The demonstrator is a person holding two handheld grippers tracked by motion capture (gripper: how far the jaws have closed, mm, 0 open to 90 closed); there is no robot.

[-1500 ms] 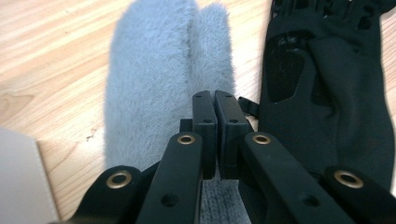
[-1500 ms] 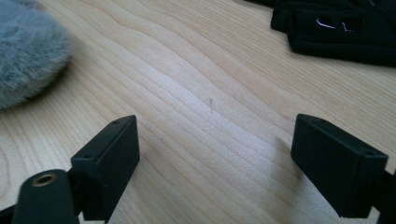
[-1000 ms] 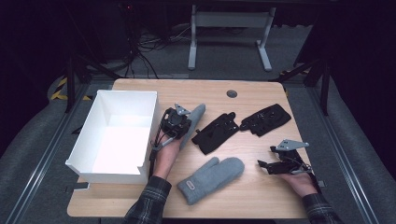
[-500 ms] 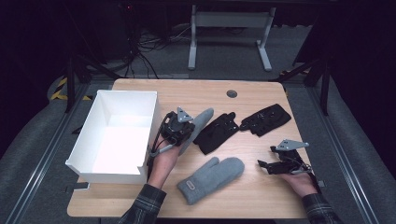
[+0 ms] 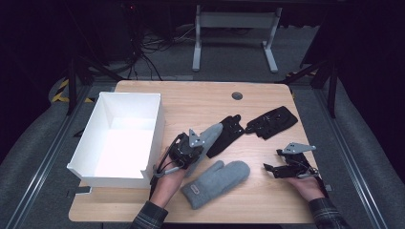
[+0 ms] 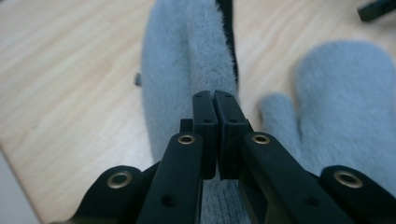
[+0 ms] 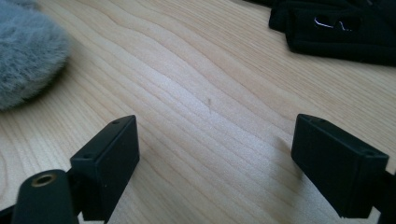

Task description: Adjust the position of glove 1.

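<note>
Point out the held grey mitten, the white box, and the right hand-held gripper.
held grey mitten (image 5: 211, 132): high view, fingertip end.
white box (image 5: 156, 125): high view, right wall.
right hand-held gripper (image 5: 265, 169): high view, between the jaw tips.

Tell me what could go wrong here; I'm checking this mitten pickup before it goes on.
The left gripper pinches just the edge of the grey mitten, so it could slip free. That mitten hangs close above a black glove and might drag it along. The white box has a tall wall; a low-hanging mitten could catch on it.
</note>
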